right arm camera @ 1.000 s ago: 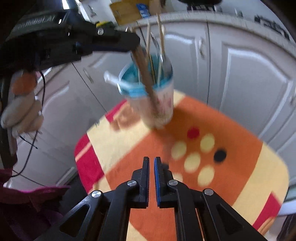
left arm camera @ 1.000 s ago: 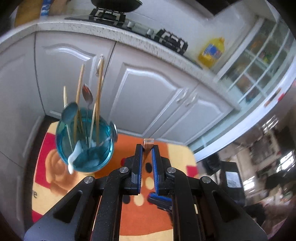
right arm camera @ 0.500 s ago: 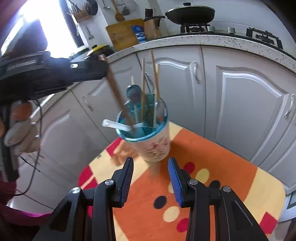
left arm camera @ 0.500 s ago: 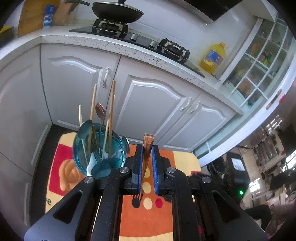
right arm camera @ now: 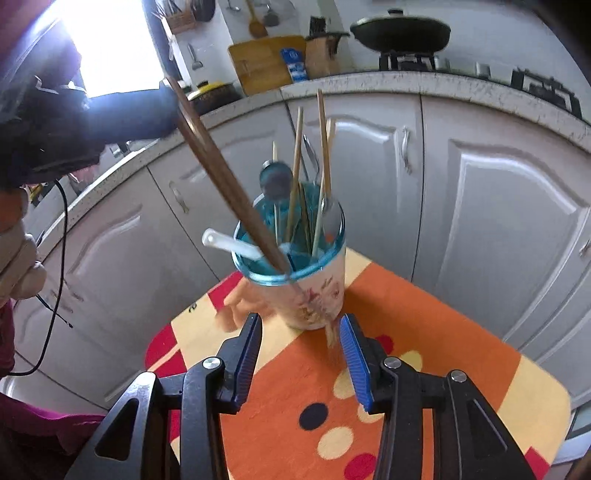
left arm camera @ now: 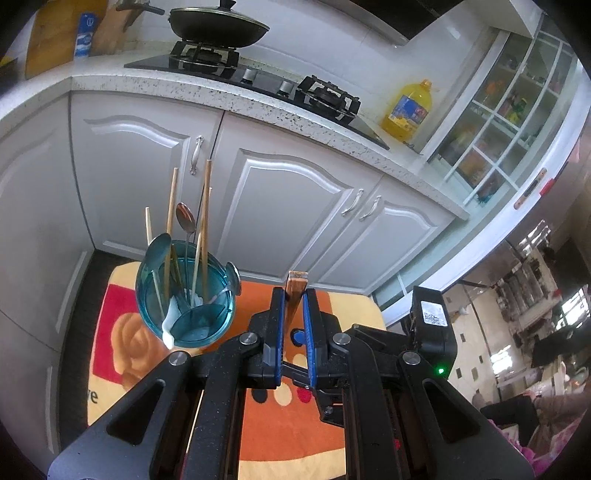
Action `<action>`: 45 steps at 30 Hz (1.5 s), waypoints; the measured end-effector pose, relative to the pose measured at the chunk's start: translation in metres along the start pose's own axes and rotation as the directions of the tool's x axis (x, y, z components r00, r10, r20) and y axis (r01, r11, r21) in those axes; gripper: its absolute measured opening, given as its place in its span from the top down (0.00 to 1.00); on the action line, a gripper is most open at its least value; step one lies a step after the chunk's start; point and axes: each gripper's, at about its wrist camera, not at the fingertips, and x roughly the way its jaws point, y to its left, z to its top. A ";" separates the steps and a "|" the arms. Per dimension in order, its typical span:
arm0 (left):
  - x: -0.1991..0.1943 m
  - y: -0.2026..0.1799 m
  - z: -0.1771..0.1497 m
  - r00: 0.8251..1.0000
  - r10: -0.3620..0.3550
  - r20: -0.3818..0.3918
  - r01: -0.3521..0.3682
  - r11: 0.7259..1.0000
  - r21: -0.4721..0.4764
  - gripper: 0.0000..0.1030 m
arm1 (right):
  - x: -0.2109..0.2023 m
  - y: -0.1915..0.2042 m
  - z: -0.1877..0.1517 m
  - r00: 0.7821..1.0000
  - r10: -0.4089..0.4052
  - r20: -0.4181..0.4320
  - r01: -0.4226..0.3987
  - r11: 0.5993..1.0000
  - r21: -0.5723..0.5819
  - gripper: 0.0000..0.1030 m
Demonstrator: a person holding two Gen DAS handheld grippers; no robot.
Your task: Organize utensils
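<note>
A blue-rimmed floral cup (right arm camera: 320,295) stands on the orange mat (right arm camera: 424,332) and holds several chopsticks, metal spoons and a white spoon (right arm camera: 229,246). From above, the cup (left arm camera: 186,295) sits to the left of my left gripper (left arm camera: 293,295). That gripper is shut on a long brown wooden stick (left arm camera: 296,280). In the right wrist view the left gripper (right arm camera: 171,98) hangs at the upper left, and the stick (right arm camera: 229,192) slants down past the cup's front. Its blurred tip lies between the jaws of my right gripper (right arm camera: 301,325), which are opening and do not press on it.
White cabinet doors (left arm camera: 295,206) close off the back and the left. A speckled counter (left arm camera: 258,99) carries a stove with a black wok (left arm camera: 218,26) and a yellow oil bottle (left arm camera: 408,110). A person's hand (right arm camera: 16,254) and a cable are at the far left.
My right gripper's jaws went from shut to apart. The left gripper rose with the brown stick, and the stick's tip now sits between the right jaws.
</note>
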 end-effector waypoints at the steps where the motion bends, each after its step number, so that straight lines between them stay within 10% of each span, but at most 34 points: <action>1: -0.001 -0.001 -0.001 1.000 -0.005 0.000 0.005 1.000 0.001 0.92 | 0.000 0.002 0.001 1.000 0.003 -0.003 -0.003 1.000 -0.006 0.59; 4: -0.002 -0.003 -0.003 1.000 -0.021 -0.005 0.021 1.000 0.005 0.92 | 0.004 0.010 0.002 1.000 0.016 -0.021 -0.016 0.999 -0.040 0.59; 8: -0.005 -0.004 -0.005 1.000 -0.021 -0.006 0.021 1.000 0.007 0.92 | 0.010 0.016 0.001 0.998 0.041 -0.043 -0.043 0.999 -0.027 0.92; 29: -0.038 0.034 0.052 0.990 0.071 0.125 -0.069 0.997 -0.023 0.92 | 0.033 0.053 0.103 0.999 0.034 -0.012 -0.035 0.991 -0.127 0.93; 45: -0.004 0.050 0.044 0.997 0.045 0.068 -0.040 0.996 -0.074 0.97 | 0.062 0.031 0.089 0.996 -0.003 -0.086 -0.008 0.992 -0.127 0.93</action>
